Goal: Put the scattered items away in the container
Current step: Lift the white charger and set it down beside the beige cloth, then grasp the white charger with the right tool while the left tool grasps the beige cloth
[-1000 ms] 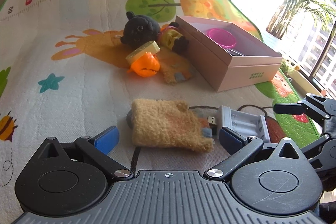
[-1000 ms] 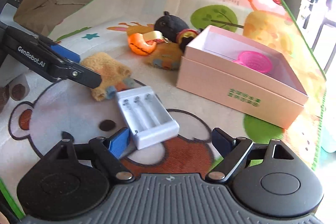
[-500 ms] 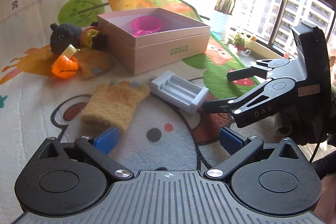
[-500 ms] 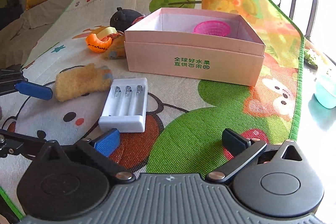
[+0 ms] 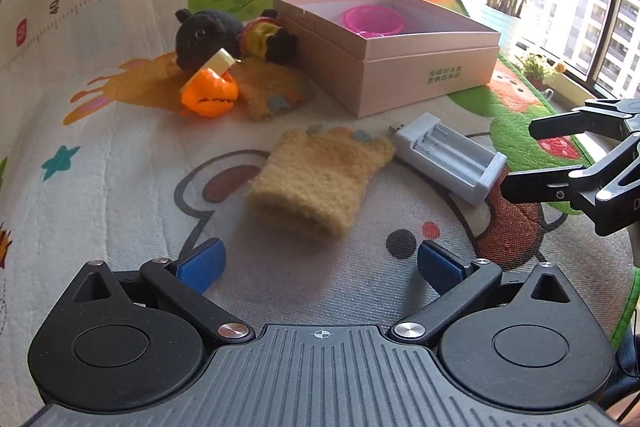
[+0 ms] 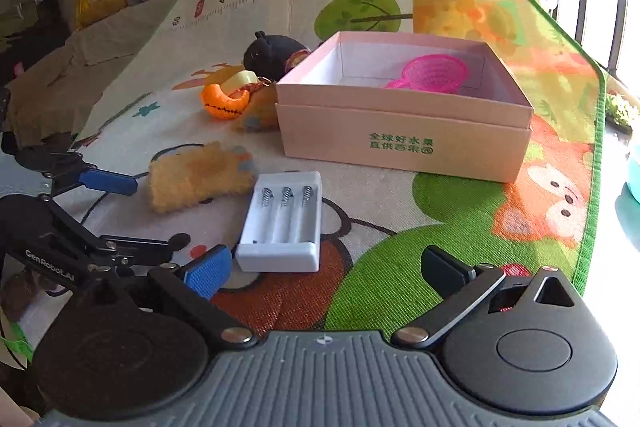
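The right gripper (image 6: 326, 267) stands wide open with nothing between its blue pads; its jaws have just been closing a touch from their widest. The left gripper (image 5: 318, 263) is spread wide too and holds nothing. Over the last second both views have swung and settled: a second ago the left gripper hung right over the yellow mitten, and now it sits back from it with bare mat in the gap. The right one has drawn in low behind the battery charger (image 6: 284, 223), whose near end lies just ahead of the left pad, not squarely between the two. To my eye that is a line-up for a pick, with nothing gripped yet.

The charger is a white, oblong tray lying flat on the play mat (image 6: 400, 259), open side up, just in front of the pink box (image 6: 404, 143) and not touching it. Its long axis runs from the right gripper towards the box's front wall, spring end nearest the box. In the left view a USB plug sticks out of that box-side end.

The yellow mitten (image 5: 320, 183) lies beside the charger, fingers towards the box. Only a pink basket (image 6: 434, 73) is in the box; a second mitten (image 5: 272, 91), an orange toy (image 5: 210, 95) and a black plush (image 5: 208, 35) lie at its far corner.
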